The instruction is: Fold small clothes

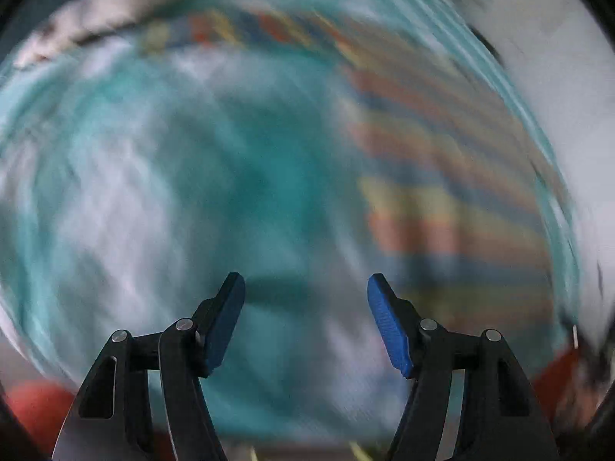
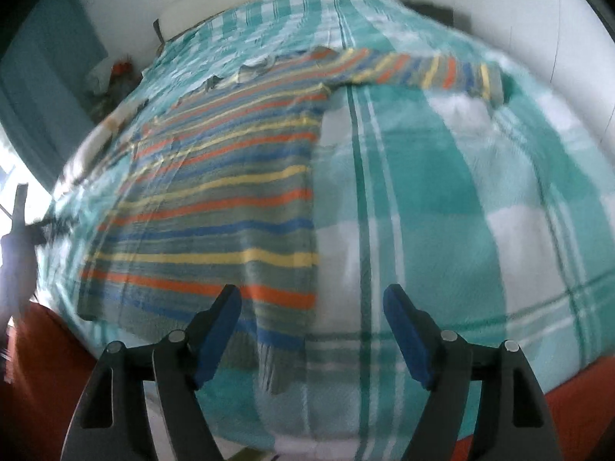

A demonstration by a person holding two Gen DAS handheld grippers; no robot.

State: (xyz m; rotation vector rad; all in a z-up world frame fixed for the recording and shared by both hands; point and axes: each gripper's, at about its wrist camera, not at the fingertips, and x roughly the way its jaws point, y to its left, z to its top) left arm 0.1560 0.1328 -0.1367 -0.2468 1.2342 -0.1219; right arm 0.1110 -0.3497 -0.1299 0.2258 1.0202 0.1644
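Striped knit sweater in grey, orange, blue and yellow (image 2: 215, 207) spread flat on the teal-and-white checked blanket (image 2: 442, 199), one sleeve (image 2: 423, 67) stretched out to the far right. In the left wrist view, only as blurred stripes at right (image 1: 442, 192). Right gripper (image 2: 311, 330) spread wide, empty, above the near hem corner. Left gripper (image 1: 305, 319) also wide apart, empty, over bare blanket. Probably the very start of folding: nothing yet gripped, no fold made. Next move likely calls for pinching the hem edge or the sleeve and carrying it across the body. Plenty of free blanket to the right; orange edge (image 2: 576, 395) of the bed close in front.
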